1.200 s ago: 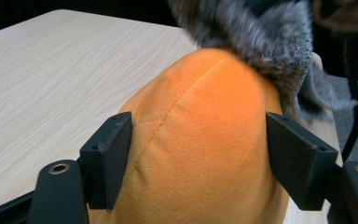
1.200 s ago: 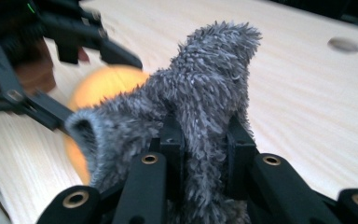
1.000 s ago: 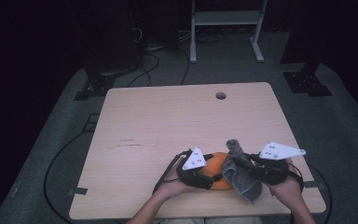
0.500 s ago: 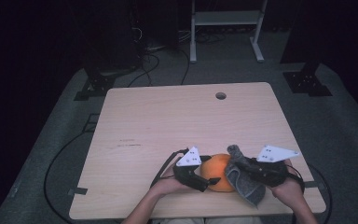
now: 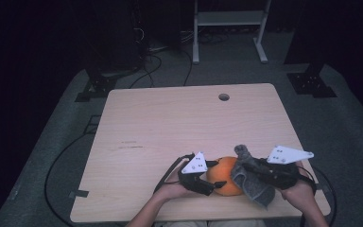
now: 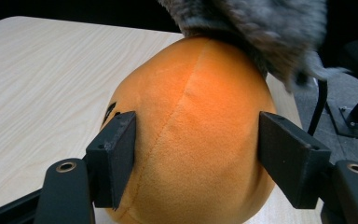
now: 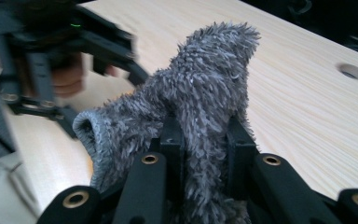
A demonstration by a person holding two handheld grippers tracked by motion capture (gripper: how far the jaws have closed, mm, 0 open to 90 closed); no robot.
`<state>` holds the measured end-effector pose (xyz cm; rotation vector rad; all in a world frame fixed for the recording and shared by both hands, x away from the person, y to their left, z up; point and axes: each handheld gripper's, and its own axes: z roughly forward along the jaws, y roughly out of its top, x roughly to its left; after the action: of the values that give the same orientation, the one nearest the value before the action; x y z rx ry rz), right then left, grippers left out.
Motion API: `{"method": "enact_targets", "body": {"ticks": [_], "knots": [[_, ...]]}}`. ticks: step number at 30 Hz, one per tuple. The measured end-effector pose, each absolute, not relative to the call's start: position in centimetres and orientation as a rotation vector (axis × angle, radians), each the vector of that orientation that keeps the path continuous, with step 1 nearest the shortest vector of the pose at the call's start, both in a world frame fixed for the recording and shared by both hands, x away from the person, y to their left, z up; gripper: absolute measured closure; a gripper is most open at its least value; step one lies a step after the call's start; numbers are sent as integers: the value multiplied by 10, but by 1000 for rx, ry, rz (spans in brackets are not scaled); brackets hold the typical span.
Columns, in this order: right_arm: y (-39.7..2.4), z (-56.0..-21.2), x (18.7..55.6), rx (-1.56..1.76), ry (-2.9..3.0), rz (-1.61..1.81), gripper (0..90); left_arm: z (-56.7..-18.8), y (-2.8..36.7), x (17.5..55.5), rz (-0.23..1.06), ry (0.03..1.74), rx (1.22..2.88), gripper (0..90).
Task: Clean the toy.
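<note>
My left gripper (image 6: 196, 154) has just been closing, jaws pinching the orange plush (image 6: 196, 126); right gripper (image 7: 205, 140) clamps the grey cloth (image 7: 200, 93); I'd steady the plush and wipe gently

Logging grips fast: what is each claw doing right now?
Left claw: just closed in on the orange plush toy.
Right claw: shut on the grey cloth.

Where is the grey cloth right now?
In the high view the grey cloth is near the table's front edge, pinched in the right tongs, draped against the orange plush.
</note>
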<state>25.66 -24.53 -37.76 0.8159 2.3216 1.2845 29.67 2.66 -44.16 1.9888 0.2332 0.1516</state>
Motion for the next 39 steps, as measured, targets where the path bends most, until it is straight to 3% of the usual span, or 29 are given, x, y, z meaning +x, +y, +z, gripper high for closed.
{"method": "enact_targets", "body": {"ticks": [3,7,13,19,24,31,34,39], "knots": [[-237,-385,258,787,2365,1238,731,-438,31,299,129,224,1974,262],[-240,-390,259,810,2361,1280,731,-441,29,303,136,266,2002,131],[-254,-398,267,861,2360,1297,726,-444,26,299,139,245,2003,246],[-276,-399,270,982,2315,1230,732,-443,26,298,155,241,2016,260],[-256,-378,258,836,2333,1318,732,-444,26,299,149,244,2014,259],[-246,-392,261,816,2392,1281,729,-447,25,305,85,302,2038,80],[-256,-397,267,847,2393,1296,725,-448,24,303,95,280,2021,172],[-284,-408,276,1001,2349,1235,726,-449,24,301,107,265,2010,225]]}}
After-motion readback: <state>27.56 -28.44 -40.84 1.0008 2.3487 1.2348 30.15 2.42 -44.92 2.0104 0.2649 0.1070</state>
